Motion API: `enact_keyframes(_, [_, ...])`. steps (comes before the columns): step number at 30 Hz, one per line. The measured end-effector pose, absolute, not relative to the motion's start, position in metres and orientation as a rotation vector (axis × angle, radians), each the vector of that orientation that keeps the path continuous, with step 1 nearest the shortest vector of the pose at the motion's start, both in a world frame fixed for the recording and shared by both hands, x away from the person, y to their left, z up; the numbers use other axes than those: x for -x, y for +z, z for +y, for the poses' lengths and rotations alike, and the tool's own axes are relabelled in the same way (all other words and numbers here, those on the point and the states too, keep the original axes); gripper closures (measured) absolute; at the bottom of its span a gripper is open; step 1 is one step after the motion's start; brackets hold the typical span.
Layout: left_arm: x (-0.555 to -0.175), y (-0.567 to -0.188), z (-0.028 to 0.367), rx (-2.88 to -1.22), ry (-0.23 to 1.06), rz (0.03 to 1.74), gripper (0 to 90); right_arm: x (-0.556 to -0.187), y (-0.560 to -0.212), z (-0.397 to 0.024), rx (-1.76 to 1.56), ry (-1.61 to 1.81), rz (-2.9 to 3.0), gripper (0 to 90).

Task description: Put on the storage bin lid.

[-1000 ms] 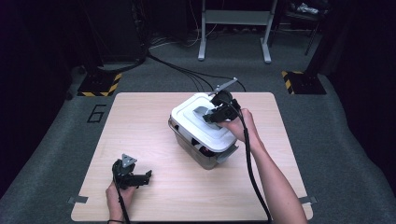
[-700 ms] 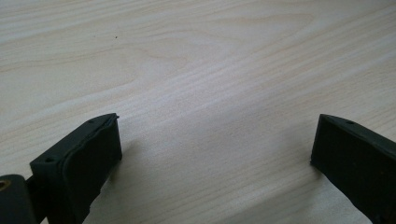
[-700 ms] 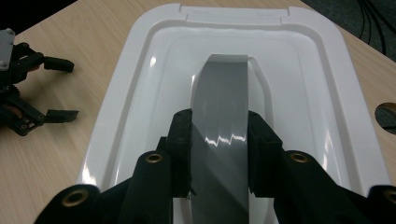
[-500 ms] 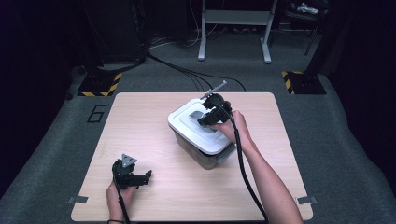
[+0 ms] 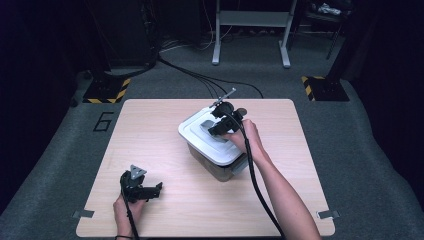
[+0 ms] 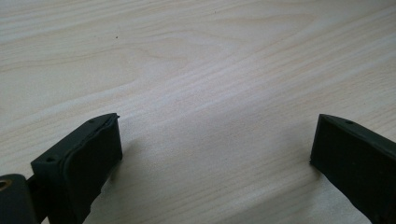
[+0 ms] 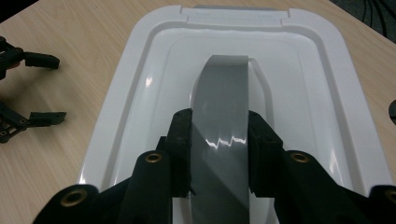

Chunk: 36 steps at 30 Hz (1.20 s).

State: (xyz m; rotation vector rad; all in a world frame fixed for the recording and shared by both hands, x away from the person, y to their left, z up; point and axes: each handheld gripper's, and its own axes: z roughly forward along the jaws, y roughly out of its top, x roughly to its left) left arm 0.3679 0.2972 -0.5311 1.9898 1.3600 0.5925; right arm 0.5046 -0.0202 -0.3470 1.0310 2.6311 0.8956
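A bin with a white lid (image 5: 198, 136) and a see-through body (image 5: 220, 170) stands on the wooden table (image 5: 145, 130), right of its middle. A grey handle (image 7: 219, 88) runs along the lid's (image 7: 140, 93) recessed centre. My right gripper (image 5: 220, 125) reaches over the lid from the right and is shut on that handle, one black pad against each side (image 7: 219, 128). My left gripper (image 5: 156, 189) rests near the table's front left, open, with bare wood between its fingers (image 6: 215, 135). It also lies beyond the lid in the right gripper view (image 7: 51, 88).
Black cables (image 5: 200, 77) run across the grey carpet behind the table. Two yellow-and-black striped bases (image 5: 106, 91) (image 5: 324, 88) and a metal stand (image 5: 250, 30) sit farther back. A "6" (image 5: 104, 121) is marked on the floor at the left.
The bin, held by its handle, has shifted a little to the left and come down from a tilted pose to sit level. The left gripper has stayed put.
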Motion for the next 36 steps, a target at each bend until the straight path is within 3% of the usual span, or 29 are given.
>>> enact_keyframes(5, [-0.368,-0.531,0.297,-1.991,0.592,1.359,1.9,-0.505,-0.347,-0.021,-1.015,0.896,2.63,65.8])
enact_keyframes(14, [-0.368,-0.531,0.297,-1.99,0.593,1.359,1.9,-0.506,-0.347,-0.028,-1.038,0.905,2.617,47.0])
enact_keyframes(19, [-0.368,-0.531,0.297,-1.99,0.59,1.361,1.9,-0.503,-0.343,-0.036,-1.052,0.944,2.567,18.4])
enact_keyframes(24, [-0.368,-0.531,0.297,-1.991,0.593,1.362,2.1,-0.499,-0.34,-0.043,-1.039,0.992,2.523,8.0])
enact_keyframes(25, [-0.368,-0.531,0.297,-1.991,0.593,1.362,2.1,-0.496,-0.34,-0.048,-1.047,1.018,2.51,1.8])
enact_keyframes(36, [-0.368,-0.531,0.296,-1.974,0.595,1.366,2.6,-0.475,-0.339,-0.088,-1.082,1.098,2.353,0.0])
